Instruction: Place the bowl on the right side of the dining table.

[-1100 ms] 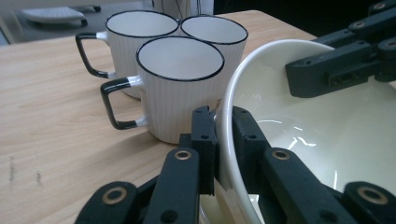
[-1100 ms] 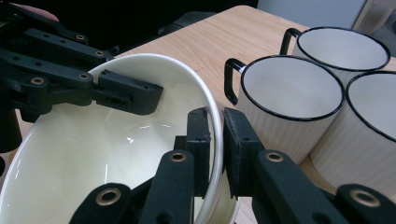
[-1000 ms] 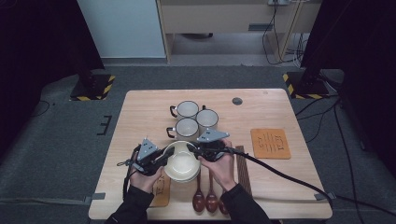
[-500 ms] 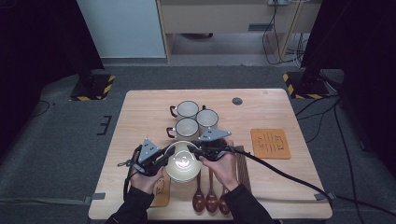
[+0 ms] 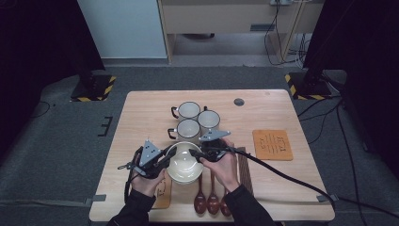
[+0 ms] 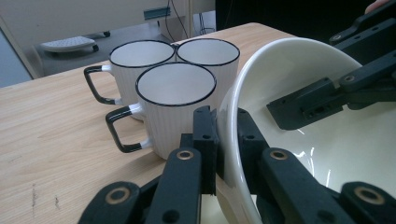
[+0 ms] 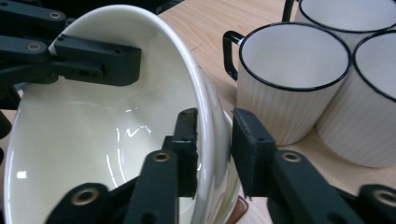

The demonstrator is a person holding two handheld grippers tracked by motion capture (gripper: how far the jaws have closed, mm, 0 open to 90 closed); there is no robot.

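Holding the cream bowl point(image 5: 184, 163) by its rim, I am clamping it in the left gripper point(image 6: 227, 140); the right gripper point(image 7: 214, 140) has just been opening, its pads point(image 7: 189, 133) straddling the rim loosely. Next, I judge, re-clamping beside 3 mugs point(image 5: 194, 120).

Counted: three mugs point(image 5: 189, 111), one bowl point(image 5: 182, 165), three wooden spoons point(image 5: 212, 200), two orange mats point(image 5: 272, 144), two grippers point(image 5: 165, 157).
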